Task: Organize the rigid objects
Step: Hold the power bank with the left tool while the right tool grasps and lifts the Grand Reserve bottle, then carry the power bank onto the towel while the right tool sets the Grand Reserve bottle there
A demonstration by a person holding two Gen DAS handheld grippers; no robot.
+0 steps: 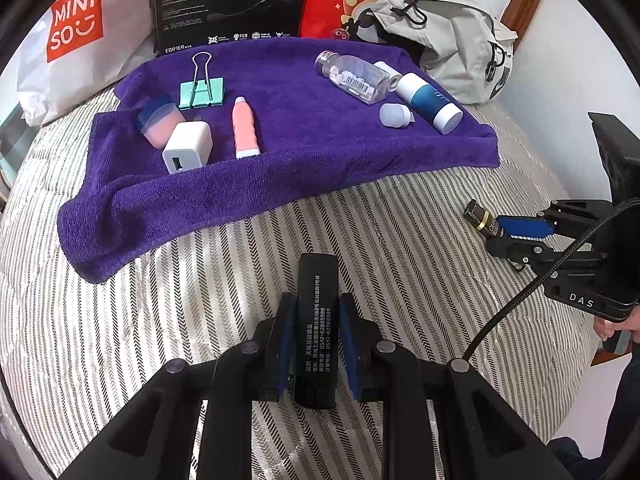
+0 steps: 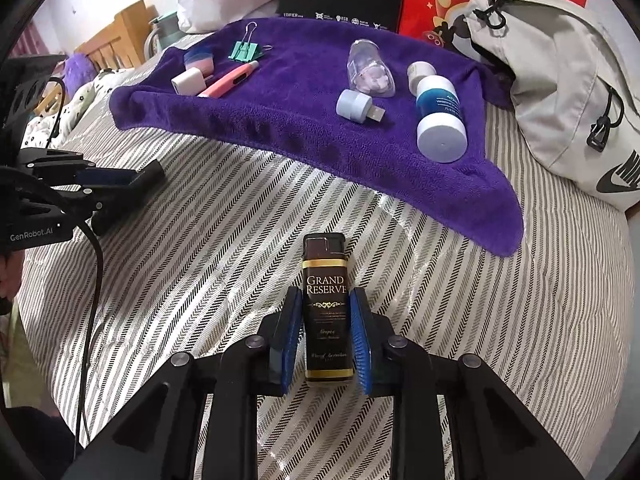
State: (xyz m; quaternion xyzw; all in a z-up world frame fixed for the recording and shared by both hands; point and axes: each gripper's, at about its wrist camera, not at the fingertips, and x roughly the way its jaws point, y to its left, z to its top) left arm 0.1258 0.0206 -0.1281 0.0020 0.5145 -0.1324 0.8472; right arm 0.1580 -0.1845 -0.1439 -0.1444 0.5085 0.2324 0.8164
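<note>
**Now both my grippers hold lighters above the bed**

Ahead lies the purple towel, spread on the striped bed cover. My left gripper squeezes a black lighter, pointing long-ways at the towel. My right gripper squeezes the Grand Reserve lighter, pointing likewise. The pink thermometer, white charger and pill bottle lie on the towel; its near middle is bare, so nothing blocks me.
</note>
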